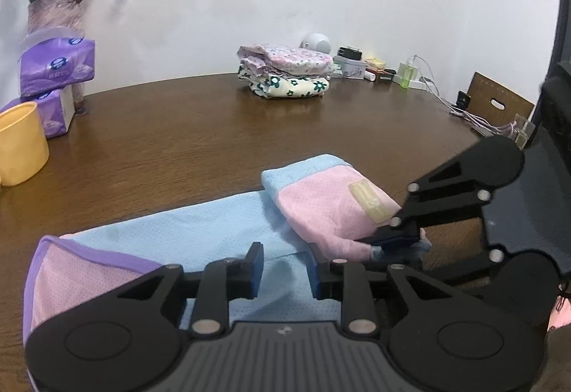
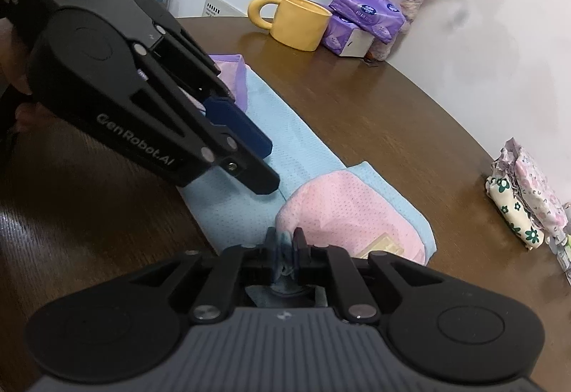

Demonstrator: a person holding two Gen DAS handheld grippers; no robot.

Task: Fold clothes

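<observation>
A light blue mesh garment [image 1: 221, 224] with pink panels and purple trim lies along the near edge of the wooden table [image 1: 178, 127]. Its right end is folded over into a pink flap [image 1: 321, 202] [image 2: 342, 210]. My left gripper [image 1: 285, 270] hovers over the blue middle part, open, with nothing between its pads. In the right wrist view the left gripper [image 2: 267, 165] reaches in from the upper left above the blue cloth [image 2: 285, 127]. My right gripper [image 2: 284, 244] [image 1: 392, 242] is shut on a bunched edge of the garment at the near corner of the pink flap.
A folded stack of floral clothes [image 1: 285, 74] [image 2: 524, 199] sits at the far side. A yellow mug [image 1: 19, 145] [image 2: 298, 22], purple tissue packs [image 1: 57, 67] [image 2: 367, 11] and a vase of flowers [image 1: 53, 10] stand at one end. Small items and cables [image 1: 464, 110] line the far right.
</observation>
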